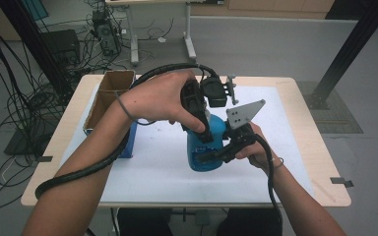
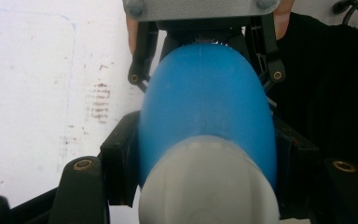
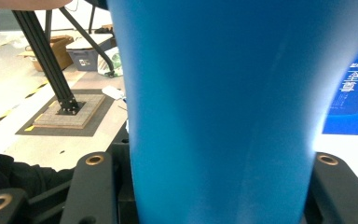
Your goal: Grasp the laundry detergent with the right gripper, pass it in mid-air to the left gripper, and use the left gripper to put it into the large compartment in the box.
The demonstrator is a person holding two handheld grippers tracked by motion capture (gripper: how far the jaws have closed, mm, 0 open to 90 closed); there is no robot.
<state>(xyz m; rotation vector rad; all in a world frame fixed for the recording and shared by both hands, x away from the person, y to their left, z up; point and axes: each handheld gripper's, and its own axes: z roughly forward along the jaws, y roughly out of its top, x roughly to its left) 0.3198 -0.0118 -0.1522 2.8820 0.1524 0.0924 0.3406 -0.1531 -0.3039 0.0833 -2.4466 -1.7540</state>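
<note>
Gripping the blue bottle (image 1: pixel 207 147) from above, our left gripper (image 1: pixel 203 125) is clamping its neck while our right gripper (image 1: pixel 221 152) is squeezing its side.

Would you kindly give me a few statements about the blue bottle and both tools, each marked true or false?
1. Both tools grip the blue bottle. True.
2. The left tool holds the bottle at its base. False: it grips the top, by the white cap.
3. The cardboard box stands at the table's right edge. False: it stands at the left.
4. The right tool clamps the bottle's body. True.
</note>
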